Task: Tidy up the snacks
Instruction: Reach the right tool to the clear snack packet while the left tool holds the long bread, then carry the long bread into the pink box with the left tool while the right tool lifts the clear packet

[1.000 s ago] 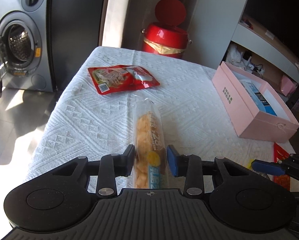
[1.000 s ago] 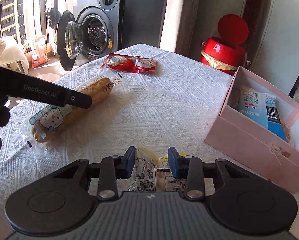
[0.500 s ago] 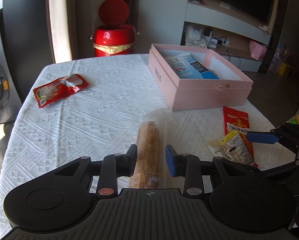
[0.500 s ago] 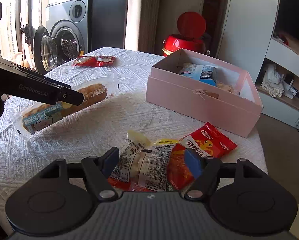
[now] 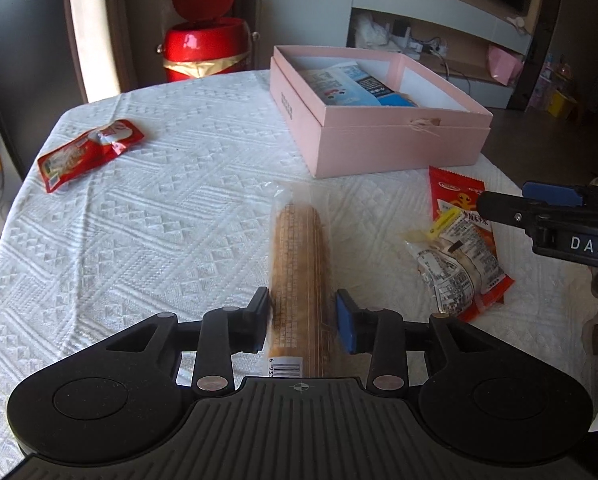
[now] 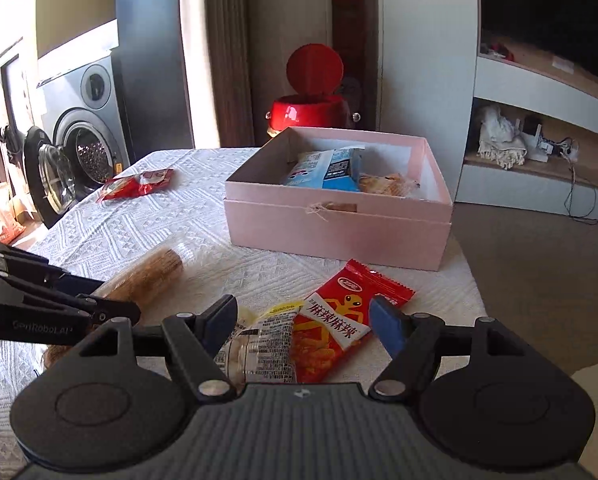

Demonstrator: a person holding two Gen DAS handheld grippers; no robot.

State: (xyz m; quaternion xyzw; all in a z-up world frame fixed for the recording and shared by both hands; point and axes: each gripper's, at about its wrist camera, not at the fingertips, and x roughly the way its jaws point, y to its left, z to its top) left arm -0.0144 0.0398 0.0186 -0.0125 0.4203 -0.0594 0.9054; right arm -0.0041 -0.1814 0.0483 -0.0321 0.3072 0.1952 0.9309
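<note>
The left gripper [image 5: 302,322] is letting go: its jaws are opening round the long cracker pack [image 5: 299,276] lying on the table [image 5: 159,220] near the pink box [image 5: 379,140]. The right gripper [image 6: 303,328] hangs wide apart over two small packs [image 6: 299,340]. Next it probably must pinch one and carry it to the box.

I can read "DAS" in white letters on the side of the right gripper [image 5: 555,216] where it enters my left wrist view, and "GenRoboLAI", or something close to it, on the left gripper's [image 6: 99,300] dark finger in my right wrist view. The red snack packet [image 6: 339,320] carries large Chinese characters, 麻辣麻辣, under a small oval logo too small for me to read. The long biscuit pack [image 5: 299,272] shows a barcode starting with 6 93, its other print too fine.
</note>
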